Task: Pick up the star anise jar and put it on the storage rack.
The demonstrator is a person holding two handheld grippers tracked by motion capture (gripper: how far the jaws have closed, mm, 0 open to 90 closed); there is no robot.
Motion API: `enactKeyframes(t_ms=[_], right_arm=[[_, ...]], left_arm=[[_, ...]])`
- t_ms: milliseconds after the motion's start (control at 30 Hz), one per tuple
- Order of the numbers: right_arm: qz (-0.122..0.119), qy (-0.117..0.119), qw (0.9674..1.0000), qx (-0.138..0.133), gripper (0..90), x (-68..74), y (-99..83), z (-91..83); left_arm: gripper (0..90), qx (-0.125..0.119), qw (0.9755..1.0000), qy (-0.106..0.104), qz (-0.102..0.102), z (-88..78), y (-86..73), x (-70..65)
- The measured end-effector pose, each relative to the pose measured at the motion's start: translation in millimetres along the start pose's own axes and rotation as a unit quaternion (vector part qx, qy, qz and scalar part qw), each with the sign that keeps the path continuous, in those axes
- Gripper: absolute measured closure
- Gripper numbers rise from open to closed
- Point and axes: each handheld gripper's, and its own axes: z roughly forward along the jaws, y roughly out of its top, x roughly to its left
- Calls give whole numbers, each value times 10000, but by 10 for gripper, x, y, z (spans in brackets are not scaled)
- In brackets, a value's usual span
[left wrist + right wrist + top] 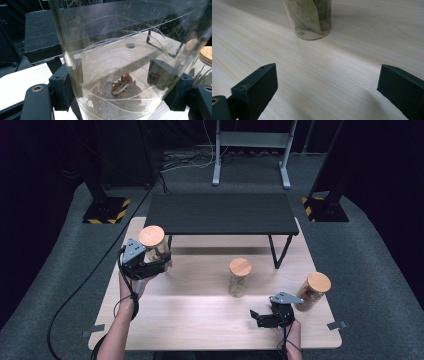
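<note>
My left gripper is shut on a clear glass jar with a wooden lid, at the left of the table beside the black shelf. In the left gripper view the jar sits between both pads, with brown star anise at its bottom. A second jar holding bay leaves stands upright at mid-table; the right gripper view shows its base ahead. My right gripper is open near the front right, its pads wide apart over bare wood. A third jar stands just right of it.
The low black shelf stands on thin legs at the back of the light wooden table. Grey carpet surrounds the table, with black stand bases and a metal frame behind. A cable trails off left.
</note>
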Motion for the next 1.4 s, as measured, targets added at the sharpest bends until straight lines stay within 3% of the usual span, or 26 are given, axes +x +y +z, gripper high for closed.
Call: enactKeyframes(t_ms=[1400], right_arm=[[13, -16, 10000, 8, 18, 0, 1, 2]], left_arm=[[242, -66, 9997, -190, 104, 56, 289, -20]])
